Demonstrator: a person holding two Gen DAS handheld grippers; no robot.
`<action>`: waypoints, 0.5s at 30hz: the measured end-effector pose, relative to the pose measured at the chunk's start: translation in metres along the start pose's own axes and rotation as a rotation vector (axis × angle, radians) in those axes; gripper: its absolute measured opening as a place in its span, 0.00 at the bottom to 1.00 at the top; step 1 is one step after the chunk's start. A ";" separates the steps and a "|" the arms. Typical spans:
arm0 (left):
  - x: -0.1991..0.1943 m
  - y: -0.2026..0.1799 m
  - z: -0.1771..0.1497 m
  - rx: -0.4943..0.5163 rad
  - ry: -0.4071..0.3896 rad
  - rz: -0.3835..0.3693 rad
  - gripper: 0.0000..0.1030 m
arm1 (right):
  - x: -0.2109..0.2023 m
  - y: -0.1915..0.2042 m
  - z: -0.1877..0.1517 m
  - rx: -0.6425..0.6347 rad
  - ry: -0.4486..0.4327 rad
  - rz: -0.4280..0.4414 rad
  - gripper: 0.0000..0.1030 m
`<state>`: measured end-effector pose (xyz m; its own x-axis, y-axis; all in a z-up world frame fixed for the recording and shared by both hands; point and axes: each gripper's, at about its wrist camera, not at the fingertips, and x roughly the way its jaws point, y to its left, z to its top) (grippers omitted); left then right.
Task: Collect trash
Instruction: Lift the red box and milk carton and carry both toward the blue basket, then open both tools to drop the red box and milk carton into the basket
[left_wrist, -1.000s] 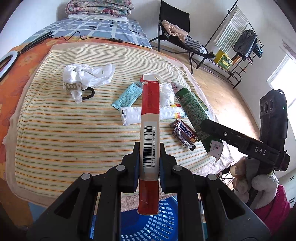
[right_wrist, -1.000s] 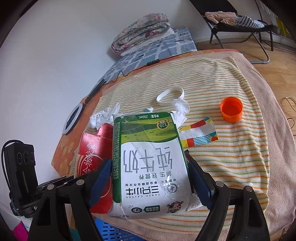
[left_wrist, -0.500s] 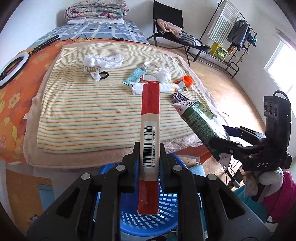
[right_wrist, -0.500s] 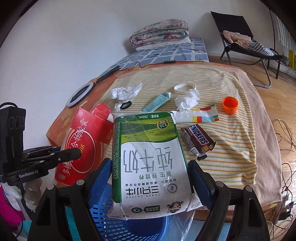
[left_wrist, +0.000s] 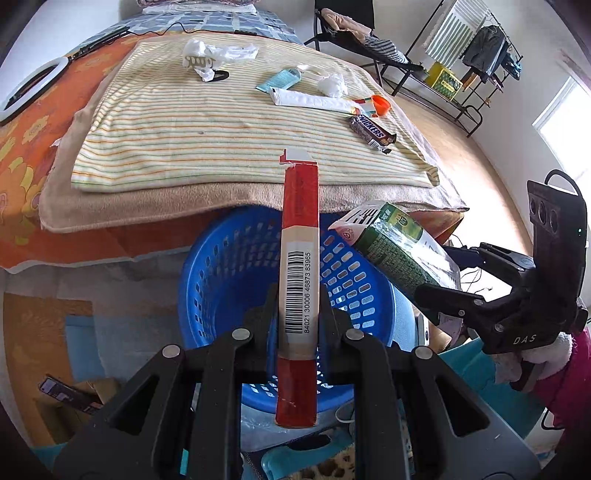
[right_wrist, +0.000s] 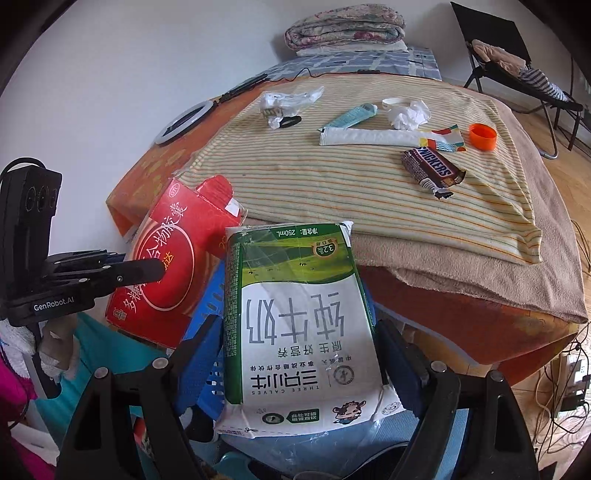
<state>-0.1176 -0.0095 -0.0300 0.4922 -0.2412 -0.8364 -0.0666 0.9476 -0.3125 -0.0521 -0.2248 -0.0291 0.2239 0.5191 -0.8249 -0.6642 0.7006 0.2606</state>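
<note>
Above the blue basket (left_wrist: 221, 266), the left gripper (left_wrist: 298, 317) pinches a flattened red box (left_wrist: 300, 236) edge-on. At three o'clock, the right gripper (right_wrist: 301, 354) clasps a green-and-white milk carton (right_wrist: 299, 317) across its width.

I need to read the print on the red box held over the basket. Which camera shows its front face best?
The right wrist view: the red box shows its broad printed face there, side-on, pinched in the left tongs. The left wrist view shows only the narrow barcode edge of the box, end-on between those tongs, over the blue basket.
</note>
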 end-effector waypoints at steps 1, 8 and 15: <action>0.003 0.001 -0.003 -0.001 0.007 0.004 0.15 | 0.003 0.001 -0.004 -0.003 0.010 0.002 0.82; 0.025 0.004 -0.017 0.008 0.057 0.023 0.15 | 0.022 0.006 -0.020 -0.025 0.069 -0.014 0.82; 0.039 0.006 -0.021 0.010 0.084 0.045 0.16 | 0.041 0.010 -0.024 -0.057 0.111 -0.045 0.82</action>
<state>-0.1168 -0.0173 -0.0739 0.4145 -0.2148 -0.8843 -0.0780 0.9598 -0.2697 -0.0665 -0.2087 -0.0720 0.1756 0.4281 -0.8865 -0.6957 0.6911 0.1960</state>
